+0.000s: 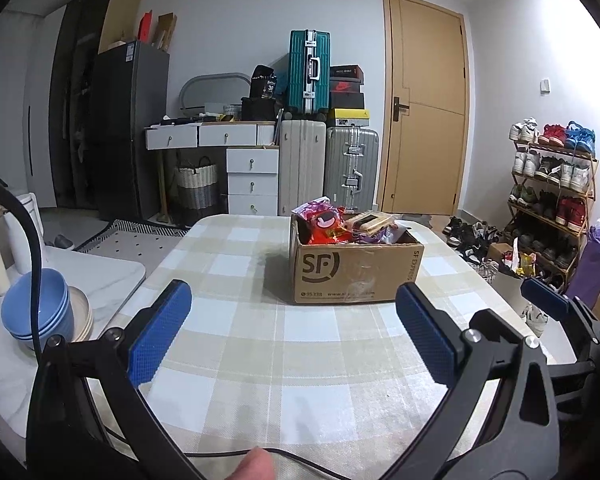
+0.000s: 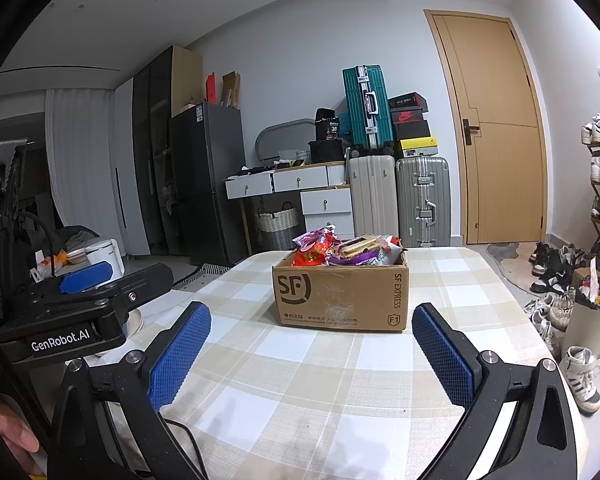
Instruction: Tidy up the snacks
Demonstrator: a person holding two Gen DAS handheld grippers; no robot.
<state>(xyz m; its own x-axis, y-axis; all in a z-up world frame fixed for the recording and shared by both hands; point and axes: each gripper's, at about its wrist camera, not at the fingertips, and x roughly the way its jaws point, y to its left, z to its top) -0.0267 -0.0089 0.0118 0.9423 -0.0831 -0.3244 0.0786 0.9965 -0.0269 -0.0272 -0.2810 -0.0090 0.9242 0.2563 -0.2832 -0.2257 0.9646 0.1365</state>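
Both tools, left [image 1: 294,328] and right [image 2: 312,350], wide, empty; snack box [image 1: 356,268] ahead, apart.

Bare checked tablecloth [image 1: 260,320] lies open up to the snack-filled cardboard box [image 1: 354,270], the only obstacle

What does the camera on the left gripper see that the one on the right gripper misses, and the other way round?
Only the left wrist view shows the stacked blue bowls and the purple bag by the shoe rack. Only the right wrist view shows the white curtain and the left gripper's "GenRobot.AI" label. Both show the snack-filled cardboard box on the checked tablecloth, the suitcases and the wooden door, each past its own open gripper: left, right.
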